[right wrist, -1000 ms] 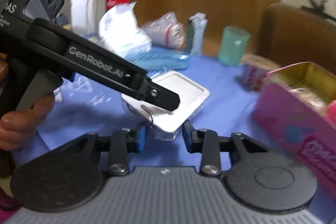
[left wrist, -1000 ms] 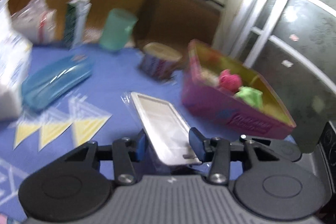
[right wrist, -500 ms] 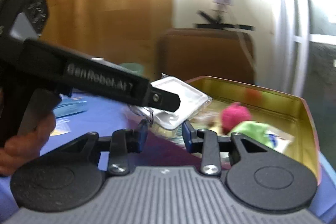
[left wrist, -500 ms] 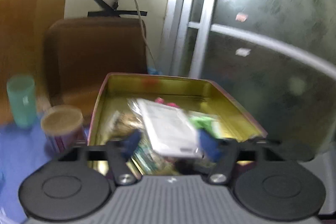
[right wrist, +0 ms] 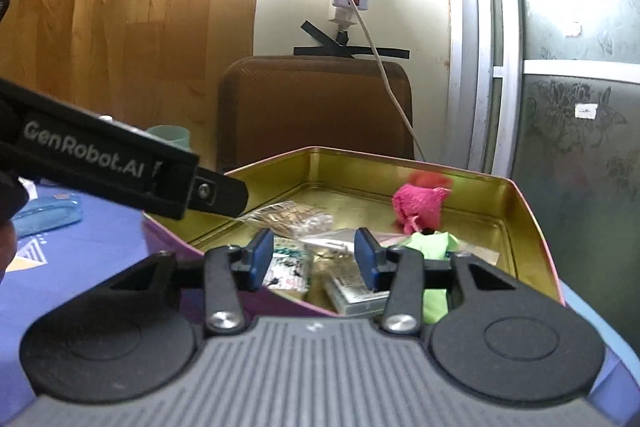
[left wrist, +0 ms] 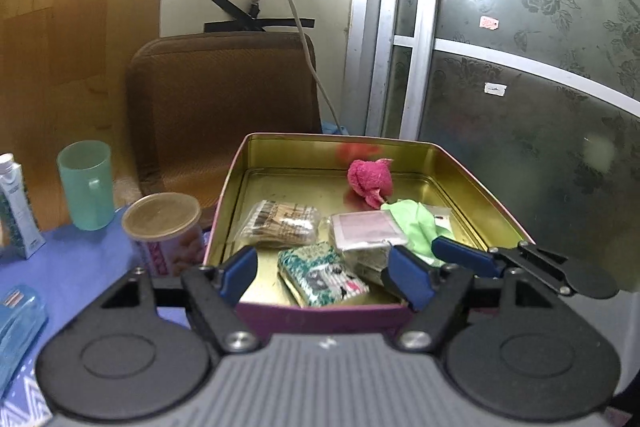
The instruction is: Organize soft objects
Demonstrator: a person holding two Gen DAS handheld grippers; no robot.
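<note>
Left wrist: left claw (left wrist: 322,277) wide open, empty, over tin (left wrist: 486,205); packet (left wrist: 366,233) lies inside w/ other soft bits.

Right wrist: right claw (right wrist: 314,259) open, empty. Drop step looks done; next, fetch another item off tabletop (right wrist: 80,259).

left tongs (left wrist: 324,273) spread, empty | over tin (left wrist: 484,183) | white packet (left wrist: 366,233) inside

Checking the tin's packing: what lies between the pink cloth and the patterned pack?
In the left wrist view, a clear-wrapped packet lies between pink cloth and patterned pack.
</note>
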